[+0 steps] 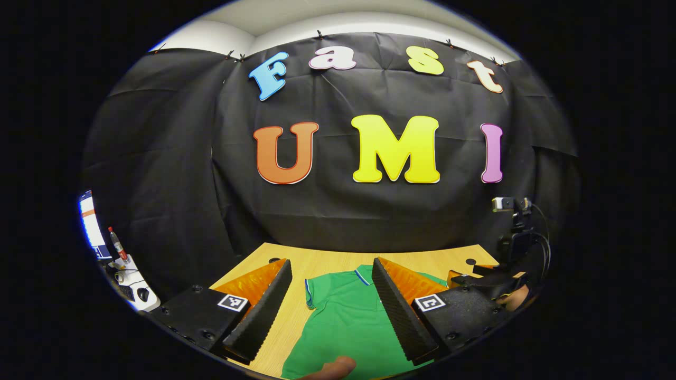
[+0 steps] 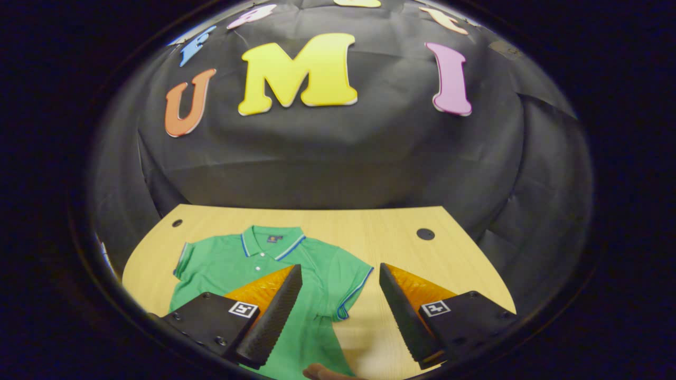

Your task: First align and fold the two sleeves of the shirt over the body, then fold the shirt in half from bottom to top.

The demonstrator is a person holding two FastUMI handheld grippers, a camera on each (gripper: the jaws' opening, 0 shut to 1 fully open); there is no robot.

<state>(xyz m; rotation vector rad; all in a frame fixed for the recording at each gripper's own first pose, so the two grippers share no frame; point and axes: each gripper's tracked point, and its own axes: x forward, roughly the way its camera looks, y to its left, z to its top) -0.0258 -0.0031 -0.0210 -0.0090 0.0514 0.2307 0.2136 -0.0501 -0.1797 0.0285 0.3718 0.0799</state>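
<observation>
A green polo shirt (image 2: 248, 264) lies flat and face up on the light wooden tabletop (image 2: 369, 227) in front of me, collar toward the booth's black cloth wall (image 2: 338, 158), both short sleeves spread out to the sides and not yet folded over the body. In the right gripper view, my right gripper (image 2: 338, 311) hovers above the shirt's blue-trimmed sleeve (image 2: 348, 287), jaws spread wide with nothing between them; one finger (image 2: 274, 316) hangs over the green cloth, the other over bare wood. In the left gripper view, my left gripper (image 1: 330, 306) hangs above the shirt's other shoulder, its jaws likewise wide apart and empty, the collar (image 1: 362, 274) and the other sleeve (image 1: 311, 293) showing in the gap. A fingertip (image 1: 338, 366) of the holding hand peeks in at the bottom edge. To the far right of that view, the other gripper (image 1: 486, 282) shows, with a small camera on a stand (image 1: 515, 227) behind it. At far left sit a lit screen (image 1: 90, 224) and a red-capped bottle (image 1: 117, 244).
</observation>
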